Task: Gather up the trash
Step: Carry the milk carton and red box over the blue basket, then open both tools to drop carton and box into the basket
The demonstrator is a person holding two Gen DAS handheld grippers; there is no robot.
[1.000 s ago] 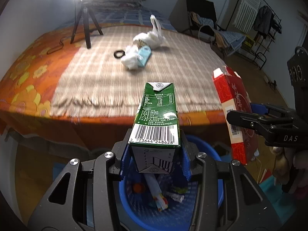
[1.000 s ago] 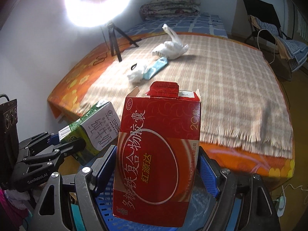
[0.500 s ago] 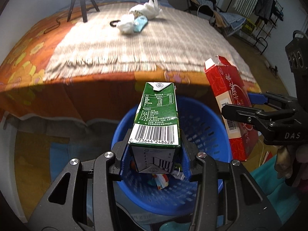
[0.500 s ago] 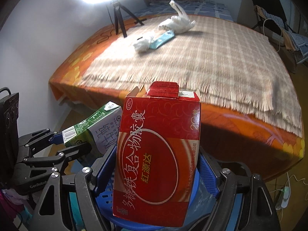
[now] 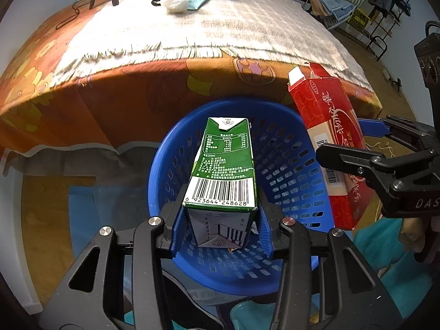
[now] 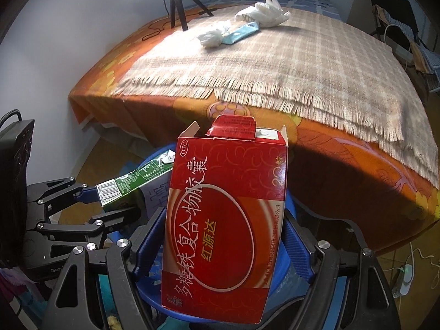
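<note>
Behind everything, a bed (image 5: 115,63) draped in an orange flowered sheet is filling the far half of both views, with a fringed plaid blanket (image 6: 288,63) lying over its top. Near the far side of that blanket, a crumpled white tissue (image 6: 213,34) is resting against a light blue packet (image 6: 242,31), and a knotted white plastic bag (image 6: 264,13) is sitting just beyond them. A black tripod (image 6: 177,8) is standing on the bed near the wall, under a bright lamp at the top edge of the right wrist view. On the floor at the foot of the bed, a blue plastic basket (image 5: 286,148) with slotted walls is sitting below both hands. The left tool (image 5: 220,233) is gripping a green milk carton (image 5: 225,162) by its lower end, its blue pads pressing on the carton's two sides, and is holding it tilted over the basket's opening. The right tool (image 6: 224,253) is clamping a red medicine box (image 6: 225,214) across its width, the box standing upright with its torn top flaps open. Seen from the left wrist, this red box is hanging over the basket's right rim, just beside the carton but not touching it. Some small scraps are showing in the bottom of the basket, too hidden to make out.
</note>
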